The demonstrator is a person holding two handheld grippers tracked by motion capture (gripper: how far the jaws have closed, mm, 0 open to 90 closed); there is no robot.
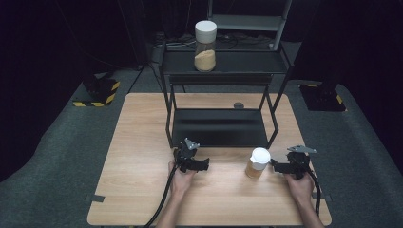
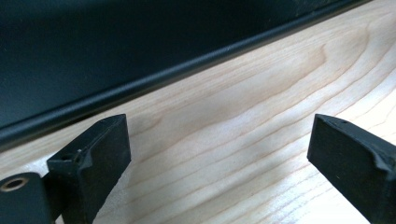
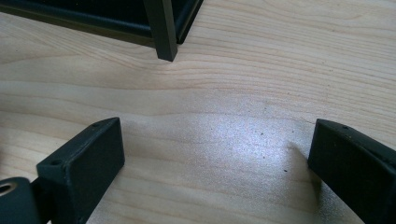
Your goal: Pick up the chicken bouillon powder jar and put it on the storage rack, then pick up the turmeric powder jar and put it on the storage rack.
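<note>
Table (image 1: 142, 142): light wood top, rectangular, on grey floor.

Shelf rack (image 1: 167, 95): black metal frame, two levels, standing on far half of table. Lower tray (image 1: 218, 128) low over the wood, between the rack legs. In left gripper view, tray edge (image 2: 140, 86) as a dark band across bare wood. In right gripper view, one rack leg (image 3: 162, 32) set down on the wood.

Tall jar (image 1: 205, 46): clear, white lid, tan powder in lower part; upright on top level of rack, towards its left side.

Small jar (image 1: 257, 163): white lid, amber contents; upright on table, in front of rack's right front leg, well apart from tall jar.

Left gripper (image 1: 205, 165): held in left hand (image 1: 181, 178), in front of rack's left front leg, pointing right towards small jar, well short of it. Jaws spread wide in left gripper view, bare wood between them, nothing held.

Right gripper (image 1: 273, 164): held in right hand (image 1: 299, 186), in front of rack and to the right, just beside small jar, tips pointing at jar; contact not certain. Jaws wide apart in right gripper view, bare wood between them, nothing held.

Dark round disc (image 1: 238, 105): on table behind rack's lower tray.
</note>
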